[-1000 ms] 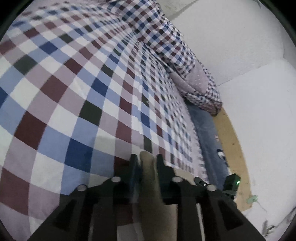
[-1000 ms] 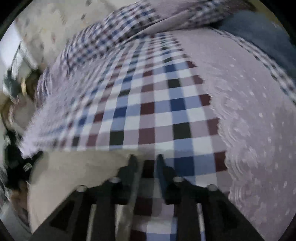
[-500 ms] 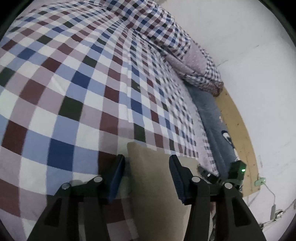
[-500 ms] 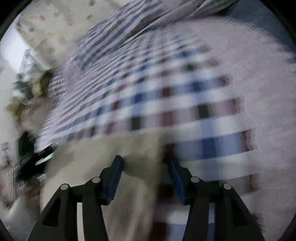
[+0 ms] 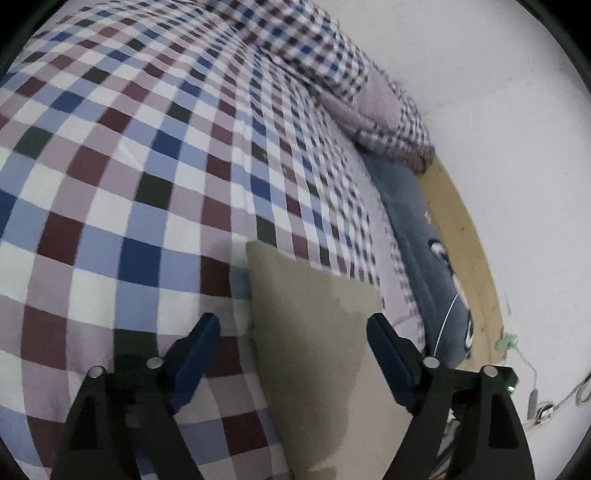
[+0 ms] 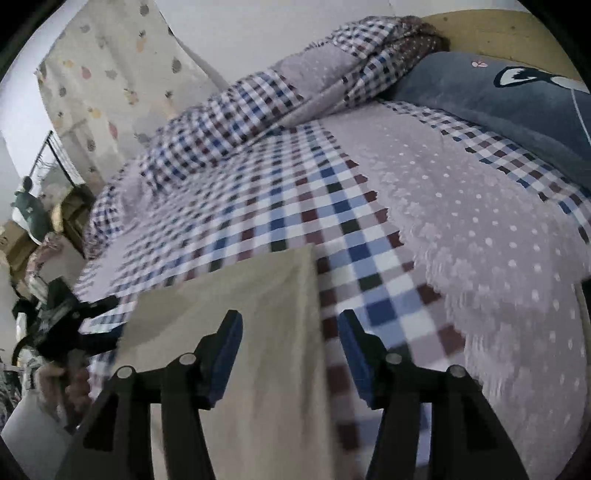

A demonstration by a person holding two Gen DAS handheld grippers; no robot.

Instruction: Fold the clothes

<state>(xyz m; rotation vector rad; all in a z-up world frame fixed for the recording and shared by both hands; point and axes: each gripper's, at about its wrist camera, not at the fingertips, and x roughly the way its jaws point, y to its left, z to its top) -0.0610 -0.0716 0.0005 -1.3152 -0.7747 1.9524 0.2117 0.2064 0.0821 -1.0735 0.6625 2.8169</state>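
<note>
Beige and smooth, the folded cloth garment (image 5: pixel 314 354) lay flat on the bed's checked blue, maroon and white cover (image 5: pixel 122 177), filling the lower middle of both wrist views. The left tool (image 5: pixel 293 334) hung over it with its blue-padded jaws spread wide and opening further, the garment's near corner below the gap but gripped by neither pad. The right tool (image 6: pixel 290 332) stood about half open, widening too, above the garment's right edge (image 6: pixel 258 332), holding nothing. A grey-blue pillow (image 6: pixel 498 99) lay at the upper right of the right wrist view, against a wooden headboard (image 6: pixel 509 29).
</note>
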